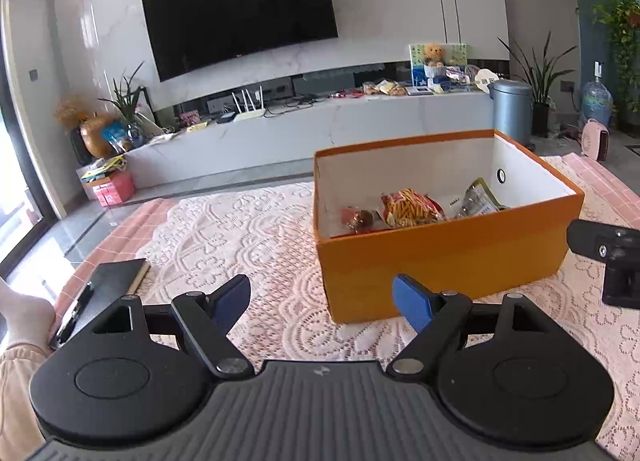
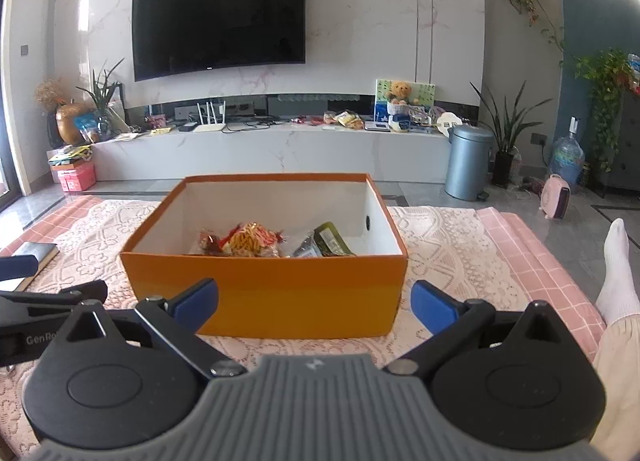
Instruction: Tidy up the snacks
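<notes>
An orange box (image 1: 440, 261) with white inner walls stands on the lace cloth; it also shows in the right wrist view (image 2: 264, 293). Inside lie a red-and-yellow snack bag (image 1: 412, 207) (image 2: 250, 240), a small dark-red packet (image 1: 358, 219) (image 2: 209, 241) and a grey-green packet (image 1: 478, 201) (image 2: 326, 241). My left gripper (image 1: 322, 297) is open and empty, in front of the box's left corner. My right gripper (image 2: 314, 301) is open and empty, just in front of the box's near wall. Part of the right gripper shows at the left view's right edge (image 1: 616, 261).
The white lace cloth (image 1: 248, 229) lies over a pink checked cover (image 2: 536, 261). A black notebook with a pen (image 1: 108, 285) lies at the left, also seen in the right wrist view (image 2: 34, 255). A socked foot (image 2: 618, 273) rests at the right. A TV cabinet (image 2: 272, 149) stands beyond.
</notes>
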Available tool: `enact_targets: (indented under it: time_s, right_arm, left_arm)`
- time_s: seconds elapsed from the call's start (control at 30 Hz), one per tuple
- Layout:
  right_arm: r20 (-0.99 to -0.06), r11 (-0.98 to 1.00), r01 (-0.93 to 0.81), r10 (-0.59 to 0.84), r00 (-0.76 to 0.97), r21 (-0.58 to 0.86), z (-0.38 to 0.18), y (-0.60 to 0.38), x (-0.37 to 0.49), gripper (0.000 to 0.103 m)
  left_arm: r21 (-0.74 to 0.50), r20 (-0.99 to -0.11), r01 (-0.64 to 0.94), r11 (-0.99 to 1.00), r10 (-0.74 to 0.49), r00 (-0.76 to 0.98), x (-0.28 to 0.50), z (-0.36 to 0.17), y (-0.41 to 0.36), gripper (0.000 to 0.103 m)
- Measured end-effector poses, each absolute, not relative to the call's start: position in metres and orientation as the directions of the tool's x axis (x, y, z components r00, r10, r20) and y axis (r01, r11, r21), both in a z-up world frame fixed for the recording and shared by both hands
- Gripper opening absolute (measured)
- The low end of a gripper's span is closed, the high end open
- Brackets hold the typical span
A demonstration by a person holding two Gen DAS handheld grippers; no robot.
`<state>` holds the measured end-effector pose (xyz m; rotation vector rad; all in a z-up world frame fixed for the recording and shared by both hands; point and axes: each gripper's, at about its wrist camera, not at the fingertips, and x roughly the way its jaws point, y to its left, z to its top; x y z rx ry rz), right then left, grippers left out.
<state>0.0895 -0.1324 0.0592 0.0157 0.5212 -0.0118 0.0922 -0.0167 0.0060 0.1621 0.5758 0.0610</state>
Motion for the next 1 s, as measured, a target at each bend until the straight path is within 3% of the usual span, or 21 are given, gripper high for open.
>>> enact_targets:
  time_s: [0.43,1.0]
  right_arm:
    - [-0.517,0.999,0.034,-0.025,0.856,0.010,0.048,-0.139,0.098,0.099]
    - [-0.500,0.999,0.030,-0.020,0.866,0.013,0.053,-0.139,0.091,0.099]
  left_arm:
    - [0.167,-0.574,0.018,0.986,0.083,0.815,0.098,-0.001,-0.024,0.095]
    - [0.172,-0.560,0.022,0.985,0.079,0.825,0.093,0.007,-0.027,0.095]
